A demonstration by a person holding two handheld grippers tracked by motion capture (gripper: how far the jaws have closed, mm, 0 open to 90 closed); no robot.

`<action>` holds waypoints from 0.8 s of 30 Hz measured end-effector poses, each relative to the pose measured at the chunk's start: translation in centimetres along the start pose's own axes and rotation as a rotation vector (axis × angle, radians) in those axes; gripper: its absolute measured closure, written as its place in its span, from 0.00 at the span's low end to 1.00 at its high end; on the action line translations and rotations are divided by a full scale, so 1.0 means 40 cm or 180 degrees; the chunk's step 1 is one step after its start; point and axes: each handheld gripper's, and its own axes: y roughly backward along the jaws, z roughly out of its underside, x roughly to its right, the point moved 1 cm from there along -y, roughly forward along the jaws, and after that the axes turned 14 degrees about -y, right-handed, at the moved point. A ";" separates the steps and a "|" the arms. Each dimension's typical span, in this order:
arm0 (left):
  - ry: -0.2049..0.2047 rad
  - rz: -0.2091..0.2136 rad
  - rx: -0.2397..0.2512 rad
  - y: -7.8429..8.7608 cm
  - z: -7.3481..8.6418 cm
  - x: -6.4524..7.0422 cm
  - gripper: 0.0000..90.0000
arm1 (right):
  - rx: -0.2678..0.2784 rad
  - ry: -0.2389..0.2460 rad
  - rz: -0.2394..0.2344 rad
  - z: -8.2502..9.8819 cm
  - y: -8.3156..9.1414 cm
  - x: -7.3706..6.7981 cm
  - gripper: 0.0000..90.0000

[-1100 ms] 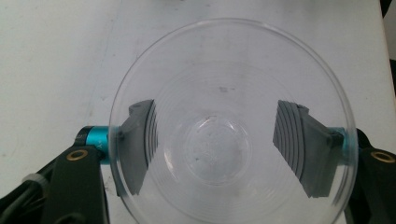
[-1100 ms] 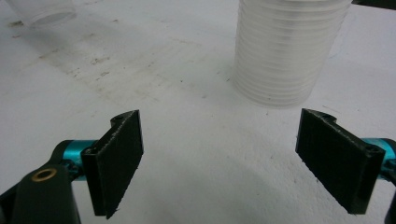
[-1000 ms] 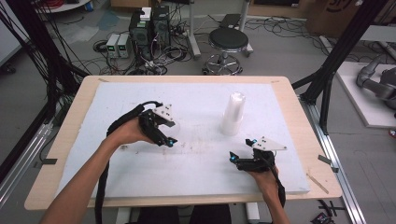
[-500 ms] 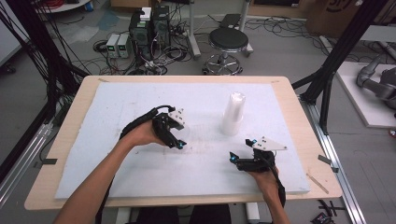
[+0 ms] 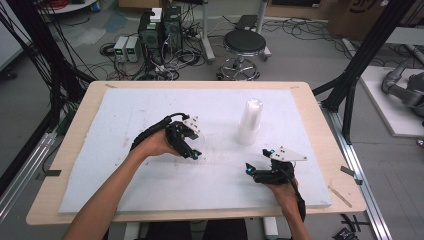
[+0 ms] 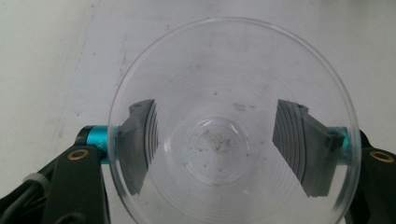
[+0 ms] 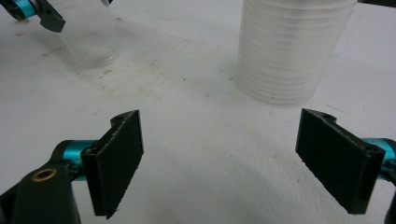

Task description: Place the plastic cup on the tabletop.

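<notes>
Left gripper (image 6: pixel 219 144) loosening around clear cup (image 6: pixel 229 84); cup stack (image 5: pixel 248 121) stands beside.

**Clear Cup and Cup Stack: Condition and Position**

A single clear plastic cup (image 6: pixel 233 126) is set upright on the white table cover, left of centre. Its mouth faces up; fine ribs ring its wall, and small brown specks are seen on its base. In the right gripper view its base is seen resting on the cover (image 7: pixel 91 39). A stack of nested clear cups (image 5: pixel 249 121) is stood upside down, right of centre, well apart from the single cup. Its ribbed wall is seen at close range (image 7: pixel 292 49).
</notes>
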 end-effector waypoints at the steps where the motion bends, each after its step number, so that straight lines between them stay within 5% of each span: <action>1: -0.0006 0.0002 -0.0020 -0.002 0.000 0.001 0.31 | 0.0007 0.0007 -0.0004 0.000 0.000 0.000 0.16; 12: -0.0072 0.0049 -0.0051 0.004 0.010 0.001 0.24 | -0.0010 -0.0006 -0.0034 0.000 0.000 0.002 0.16; 24: 0.0100 0.0007 0.0091 0.056 0.084 0.018 0.24 | 0.0001 -0.0038 -0.0096 -0.001 0.002 0.005 0.16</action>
